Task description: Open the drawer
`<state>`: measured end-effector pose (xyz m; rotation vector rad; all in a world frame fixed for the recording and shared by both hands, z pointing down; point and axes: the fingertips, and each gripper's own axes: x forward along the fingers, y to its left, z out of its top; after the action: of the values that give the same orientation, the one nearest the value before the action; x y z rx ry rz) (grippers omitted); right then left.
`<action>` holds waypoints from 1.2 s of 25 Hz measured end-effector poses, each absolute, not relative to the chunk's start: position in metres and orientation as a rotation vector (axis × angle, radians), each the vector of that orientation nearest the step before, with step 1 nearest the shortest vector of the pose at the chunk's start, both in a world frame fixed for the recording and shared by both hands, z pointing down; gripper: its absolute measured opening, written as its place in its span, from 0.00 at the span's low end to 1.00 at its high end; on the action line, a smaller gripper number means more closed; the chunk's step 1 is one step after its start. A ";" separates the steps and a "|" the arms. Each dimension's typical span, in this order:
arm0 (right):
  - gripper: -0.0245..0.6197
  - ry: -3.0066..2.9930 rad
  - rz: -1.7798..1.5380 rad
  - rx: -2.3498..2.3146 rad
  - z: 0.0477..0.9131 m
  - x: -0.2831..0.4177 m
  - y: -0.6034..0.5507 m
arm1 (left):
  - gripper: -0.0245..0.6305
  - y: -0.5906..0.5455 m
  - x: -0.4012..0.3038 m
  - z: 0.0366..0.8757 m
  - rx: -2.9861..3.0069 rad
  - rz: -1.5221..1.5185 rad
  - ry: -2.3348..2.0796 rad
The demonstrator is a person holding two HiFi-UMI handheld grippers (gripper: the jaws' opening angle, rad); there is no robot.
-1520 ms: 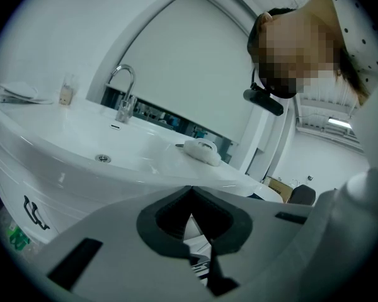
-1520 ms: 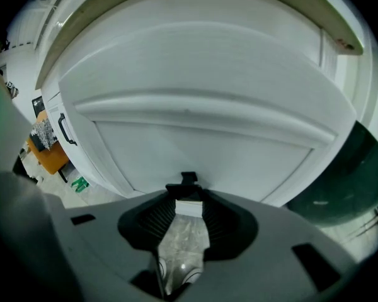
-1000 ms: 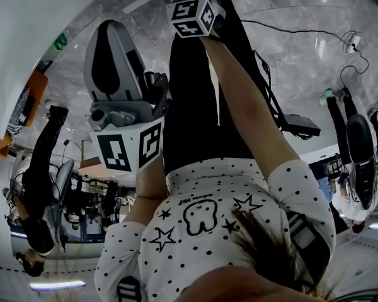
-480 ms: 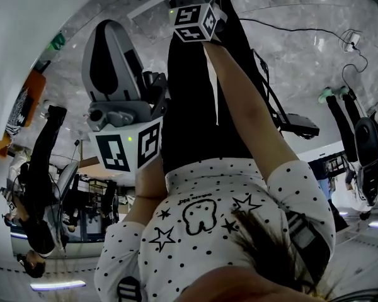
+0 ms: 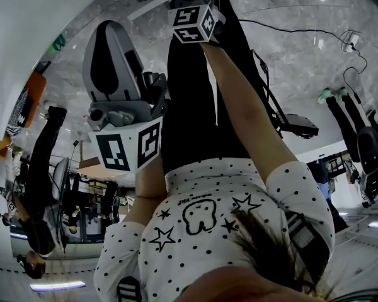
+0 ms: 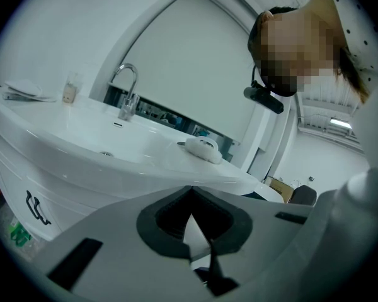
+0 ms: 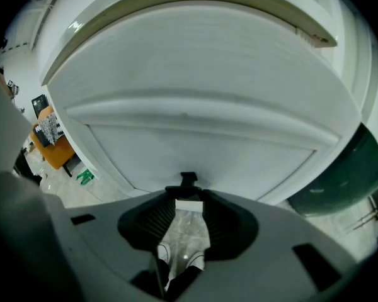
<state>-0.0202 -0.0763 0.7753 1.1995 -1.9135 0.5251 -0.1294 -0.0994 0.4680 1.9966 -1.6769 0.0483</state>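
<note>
In the right gripper view a white drawer front [image 7: 201, 106] fills the picture. Its black handle [image 7: 188, 182] sits at the tips of my right gripper [image 7: 189, 197], whose ribbed pads [image 7: 223, 222] flank it and appear closed on it. Floor and shoes show through the gap behind the tips. My left gripper [image 6: 190, 214] has its tips together with nothing between them. It hangs away from the cabinet, facing the white vanity [image 6: 44, 168]. In the head view only the marker cubes show, the left one [image 5: 123, 148] and the right one [image 5: 192, 22], above my dotted shirt.
The vanity carries a basin [image 6: 113, 140], a chrome faucet [image 6: 127, 96] and a small white object [image 6: 203, 148]. A black handle [image 6: 35, 207] marks its lower front. An orange table [image 7: 53, 146] stands left of the cabinet and a dark green thing [image 7: 346, 181] at its right. Other people stand around.
The head view has shifted a little. Both grippers hold their places.
</note>
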 end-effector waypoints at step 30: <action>0.27 -1.931 0.551 1.152 0.774 -0.016 -0.071 | 0.04 -0.100 -0.114 0.459 2.050 0.034 -1.628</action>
<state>-0.0161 -0.0714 0.7738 1.1520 -1.9306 0.5506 -0.1139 -0.1001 0.4590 2.0504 -1.6278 0.0341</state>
